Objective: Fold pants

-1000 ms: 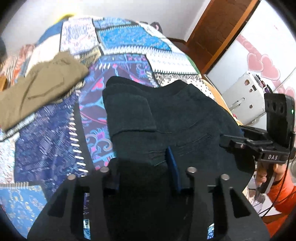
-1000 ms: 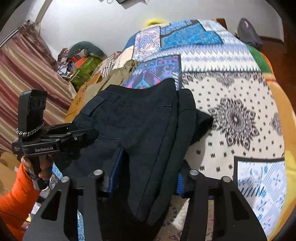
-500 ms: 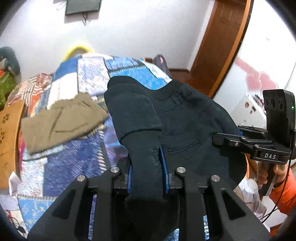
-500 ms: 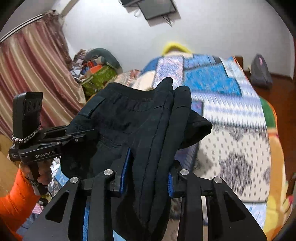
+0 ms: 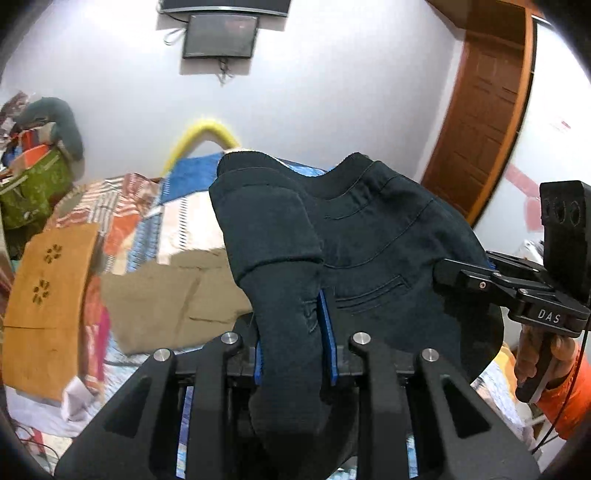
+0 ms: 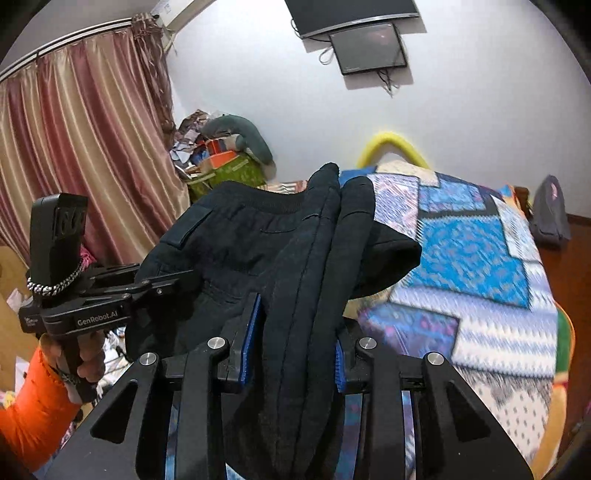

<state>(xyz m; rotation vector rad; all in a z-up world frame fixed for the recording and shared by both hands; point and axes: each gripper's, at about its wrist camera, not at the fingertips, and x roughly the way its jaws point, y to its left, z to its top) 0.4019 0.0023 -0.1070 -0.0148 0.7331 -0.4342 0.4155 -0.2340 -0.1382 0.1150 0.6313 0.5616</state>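
Note:
The dark navy pants [image 5: 376, 251] are held up in the air above the bed, folded over, waistband on top. My left gripper [image 5: 295, 332] is shut on one bunched edge of the pants. My right gripper [image 6: 295, 339] is shut on the opposite bunched edge of the pants [image 6: 236, 243]. Each gripper shows in the other's view: the right one [image 5: 461, 275] at the right, the left one [image 6: 162, 286] at the left, both pinching the cloth. The pants' lower part hangs out of sight below the jaws.
A patchwork quilt [image 6: 472, 258] covers the bed. Olive-brown pants [image 5: 173, 302] lie on it at the left. A wooden board [image 5: 48, 295], a cluttered pile [image 6: 221, 155] by the curtain [image 6: 85, 147], a wall screen [image 5: 221, 35] and a wooden door [image 5: 484, 122] surround the bed.
Both grippers closed on the pants and lifted them off the quilt. The views tilted up from the bed to the wall.

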